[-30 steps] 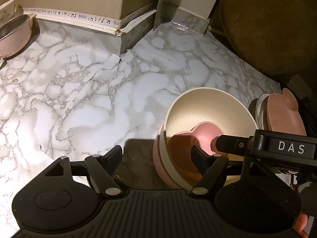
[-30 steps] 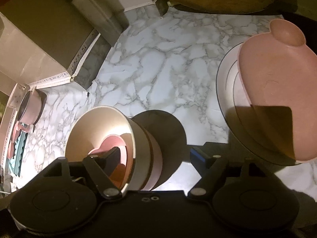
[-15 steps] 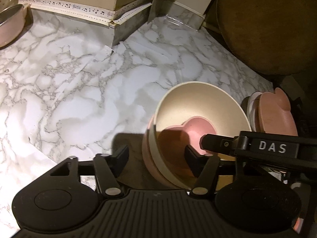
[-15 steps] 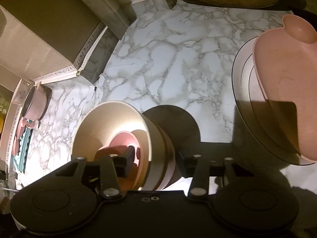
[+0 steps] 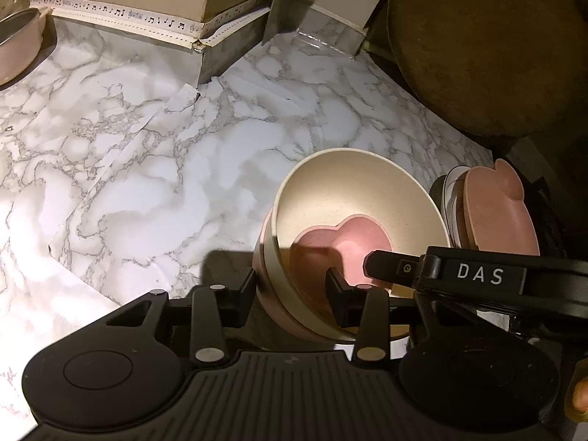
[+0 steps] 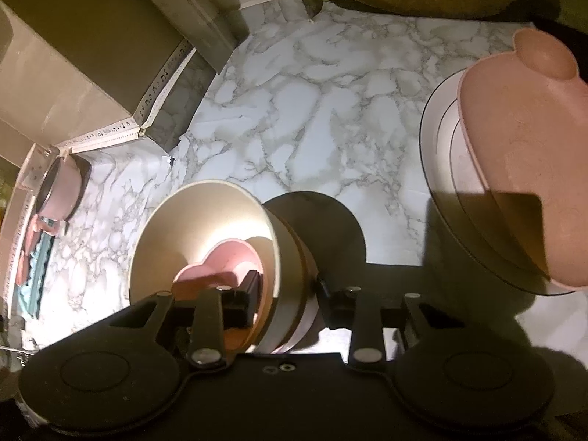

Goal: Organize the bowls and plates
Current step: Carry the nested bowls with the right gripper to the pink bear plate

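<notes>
Both the left gripper [image 5: 290, 290] and right gripper [image 6: 284, 299] are clamped across opposite walls of the nested bowl stack [image 5: 352, 228], held tilted with mouth facing up-left over the marble counter [image 5: 154, 139], heart-shaped pink dish [image 5: 352, 242] inside, plate stack [image 6: 514, 183] nearby at right.
</notes>
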A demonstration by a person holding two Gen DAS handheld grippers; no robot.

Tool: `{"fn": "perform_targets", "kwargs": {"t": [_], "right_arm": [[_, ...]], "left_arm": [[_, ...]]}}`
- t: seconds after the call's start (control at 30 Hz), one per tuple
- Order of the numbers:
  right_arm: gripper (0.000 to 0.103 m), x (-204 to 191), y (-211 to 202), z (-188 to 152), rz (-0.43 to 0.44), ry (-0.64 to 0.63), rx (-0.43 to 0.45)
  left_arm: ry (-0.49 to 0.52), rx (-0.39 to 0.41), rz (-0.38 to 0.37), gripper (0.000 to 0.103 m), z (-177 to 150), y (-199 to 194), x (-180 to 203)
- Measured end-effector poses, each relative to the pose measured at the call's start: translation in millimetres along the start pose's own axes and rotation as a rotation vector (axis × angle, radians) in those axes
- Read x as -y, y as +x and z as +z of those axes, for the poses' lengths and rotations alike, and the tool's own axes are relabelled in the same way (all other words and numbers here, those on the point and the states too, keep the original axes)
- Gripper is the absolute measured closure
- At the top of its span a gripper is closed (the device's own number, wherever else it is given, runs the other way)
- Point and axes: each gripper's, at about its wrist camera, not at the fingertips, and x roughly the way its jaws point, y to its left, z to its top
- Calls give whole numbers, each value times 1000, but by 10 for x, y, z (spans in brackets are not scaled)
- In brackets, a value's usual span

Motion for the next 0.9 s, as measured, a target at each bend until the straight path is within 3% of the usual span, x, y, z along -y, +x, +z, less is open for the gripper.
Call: {"fn": "perform_targets", "kwargs": {"t": [0.37,0.9], "right_arm": [[80,-44,-155,-127,-31,-16,31],[82,-74,-618,-189,-72,-17,113]], "left_arm": [[9,32,-4,64,-35,-201,48],[90,66,-59,65,-44,-513,321]]}}
